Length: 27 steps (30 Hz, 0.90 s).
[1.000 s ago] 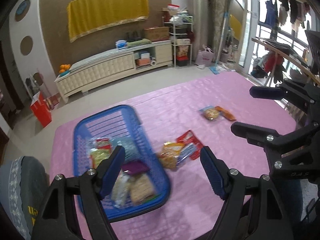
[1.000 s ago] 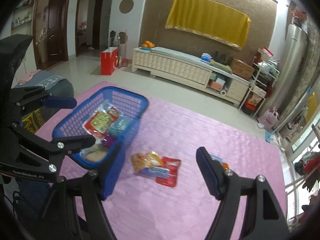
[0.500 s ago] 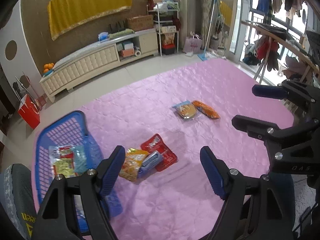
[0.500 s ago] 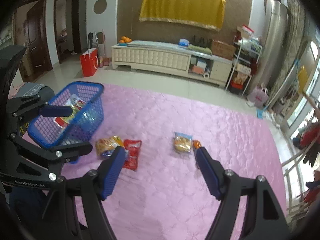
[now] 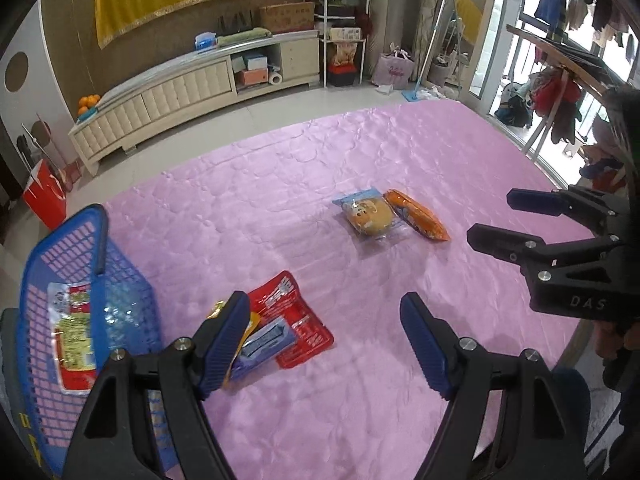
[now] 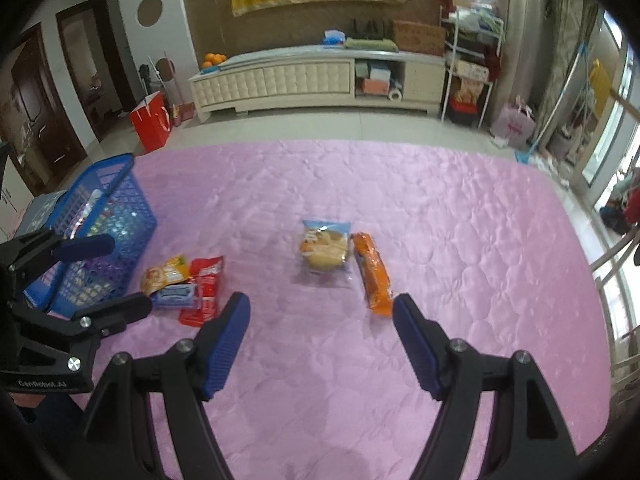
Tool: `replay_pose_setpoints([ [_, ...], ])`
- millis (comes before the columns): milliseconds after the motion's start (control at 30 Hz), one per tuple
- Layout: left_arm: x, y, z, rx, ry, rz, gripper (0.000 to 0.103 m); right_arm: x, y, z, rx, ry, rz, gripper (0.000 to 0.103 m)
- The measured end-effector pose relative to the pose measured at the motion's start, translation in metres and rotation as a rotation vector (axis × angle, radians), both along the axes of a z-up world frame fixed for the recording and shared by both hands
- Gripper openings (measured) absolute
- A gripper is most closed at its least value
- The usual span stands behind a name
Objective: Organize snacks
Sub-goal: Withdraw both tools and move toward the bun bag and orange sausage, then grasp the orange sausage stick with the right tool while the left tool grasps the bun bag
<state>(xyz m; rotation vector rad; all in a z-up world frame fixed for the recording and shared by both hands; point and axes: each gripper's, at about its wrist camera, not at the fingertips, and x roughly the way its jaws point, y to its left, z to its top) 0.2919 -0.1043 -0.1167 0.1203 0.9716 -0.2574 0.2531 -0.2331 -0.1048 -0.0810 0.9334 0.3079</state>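
Note:
A blue plastic basket with several snack packs stands at the table's left edge. Beside it lie a red pack, a small blue pack and a yellow pack. Mid-table lie a clear bread pack and an orange pack. My left gripper is open and empty above the cloth, its left finger over the yellow pack. My right gripper is open and empty, just short of the bread and orange packs.
The table wears a pink quilted cloth. Its right edge drops off near a window and clothes rack. A cream low cabinet and a red bag stand on the floor beyond.
Both grippers have swung right, away from the basket. The basket has slid to the left of both views and the bread and orange packs have come toward centre. Both stay open.

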Motion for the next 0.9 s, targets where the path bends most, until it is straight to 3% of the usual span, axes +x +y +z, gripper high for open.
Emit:
replay_pose_setpoints([
  [333,0.043,-0.021,-0.032,-0.019,0.054,0.016,0.075,0.045,-0.019,-0.039,-0.063,0.062,-0.004,0.077],
  [467,0.059,-0.027,-0.047,-0.021,0.089,0.031,0.075,0.06,-0.019,-0.054,-0.149,0.048,0.008,0.077],
  [767,0.083,-0.032,-0.065,-0.039,0.14,0.052,0.075,0.086,-0.028,-0.091,-0.075,0.132,-0.009,0.077],
  [833,0.087,-0.03,-0.068,-0.045,0.154,0.058,0.075,0.09,-0.027,-0.096,-0.079,0.145,-0.011,0.067],
  [900,0.091,-0.031,-0.07,-0.049,0.16,0.058,0.075,0.091,-0.025,-0.1,-0.083,0.158,-0.009,0.048],
])
